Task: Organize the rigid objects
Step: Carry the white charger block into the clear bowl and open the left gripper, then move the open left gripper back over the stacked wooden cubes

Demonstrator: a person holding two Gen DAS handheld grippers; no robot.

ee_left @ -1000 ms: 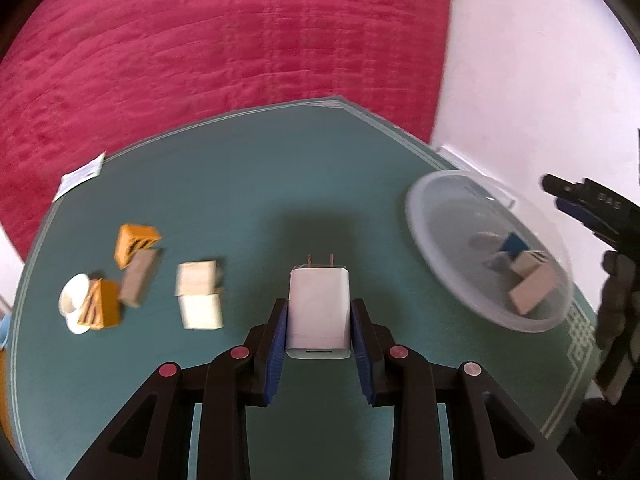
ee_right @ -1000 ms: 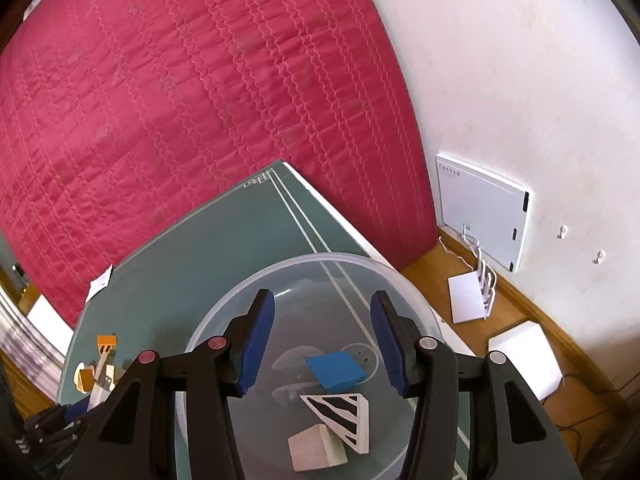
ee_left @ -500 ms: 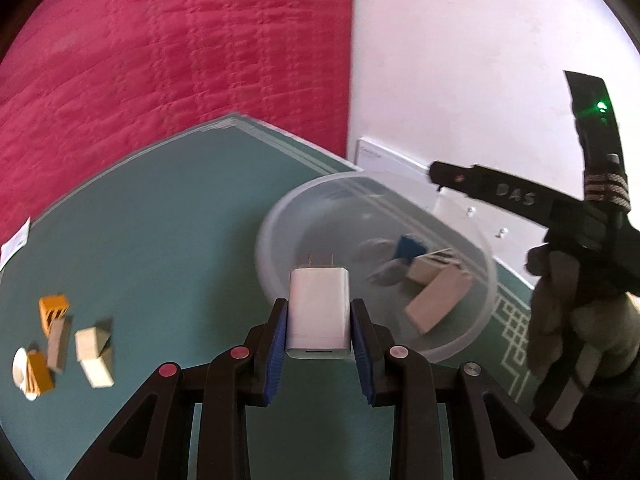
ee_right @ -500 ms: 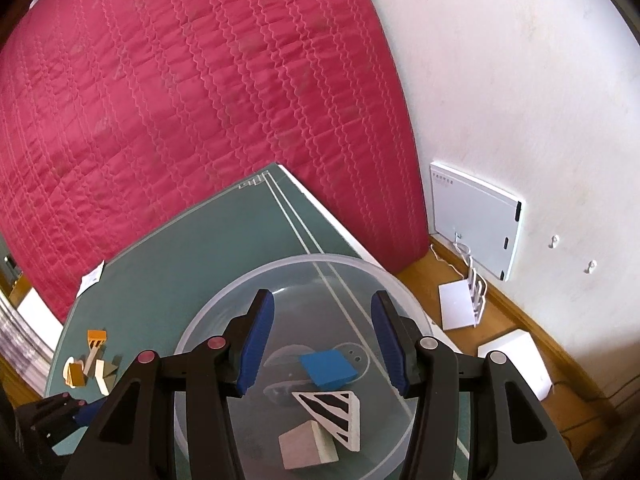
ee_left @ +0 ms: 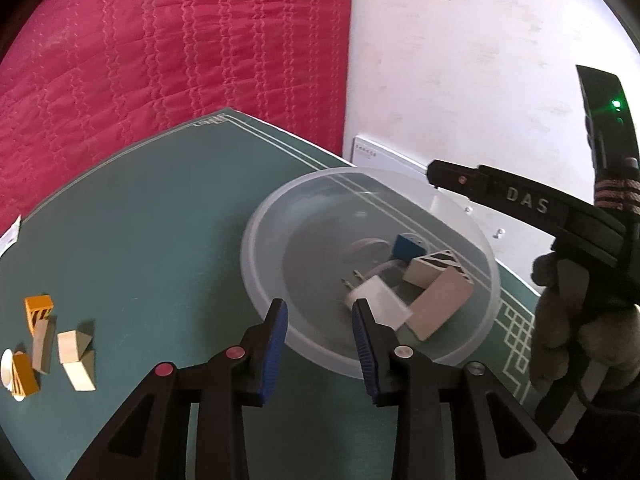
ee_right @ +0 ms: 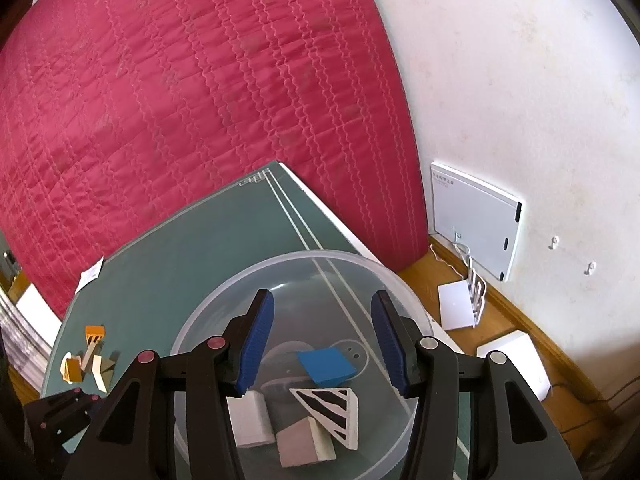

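Green counter (ee_left: 132, 216) is sitting against a red quilted backdrop (ee_right: 192, 92) and a white wall. Clear plastic bowl (ee_left: 264, 280) is resting on the counter's right side. White charger (ee_left: 380, 300) is lying inside the bowl, prongs pointing far-left, touching a tan block (ee_left: 440, 304); a blue block (ee_right: 326, 366) and a striped wedge (ee_right: 332, 408) are lying there too. Left gripper (ee_left: 320, 316) is hovering over the bowl's near rim, fingers released, gripping nothing. Right gripper (ee_right: 322, 336) is hanging above the bowl, fingers spread, empty. Loose wooden blocks (ee_left: 44, 344) are sitting clustered at the counter's left edge.
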